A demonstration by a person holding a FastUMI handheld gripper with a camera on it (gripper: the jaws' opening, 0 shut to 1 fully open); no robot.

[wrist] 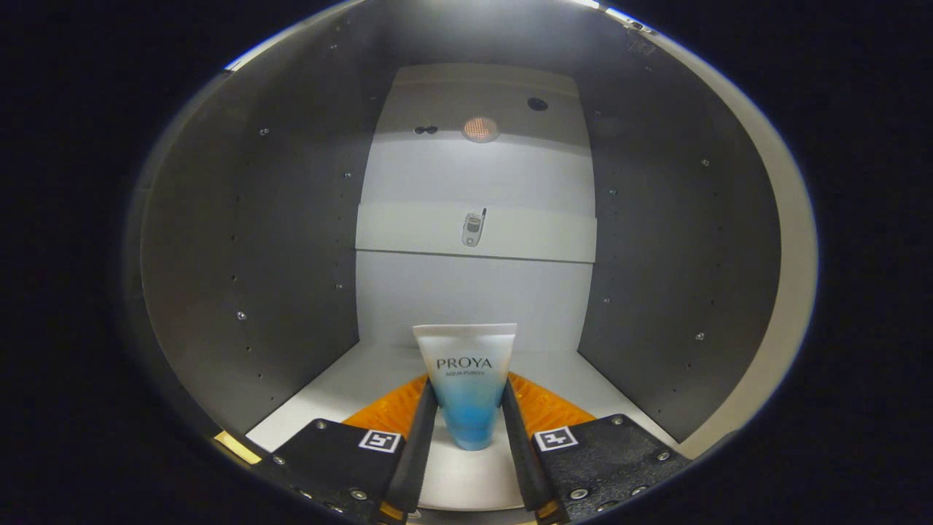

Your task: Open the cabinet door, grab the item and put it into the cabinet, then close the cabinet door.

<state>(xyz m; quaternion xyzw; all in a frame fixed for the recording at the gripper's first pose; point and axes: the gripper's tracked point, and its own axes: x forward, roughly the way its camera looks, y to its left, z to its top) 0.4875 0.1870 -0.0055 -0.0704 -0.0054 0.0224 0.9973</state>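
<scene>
Inside cabinet point(291, 240), hand-held gripper point(470, 426) pinches upright tube point(466, 379), cap down near the floor. Risk: release off-balance, tube tips; door not yet closed.

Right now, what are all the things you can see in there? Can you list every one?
tube: one, white fading to blue at the bottom, standing cap-down on the cabinet floor between the fingers.
cabinet: one, grey side walls, white back and floor, all around the tube.
light: one, round, orange glow, high on the back wall.
clip: one, small and silvery, on the back wall's middle band.
gripper: one, fingers on either side of the tube, touching its lower part.
</scene>
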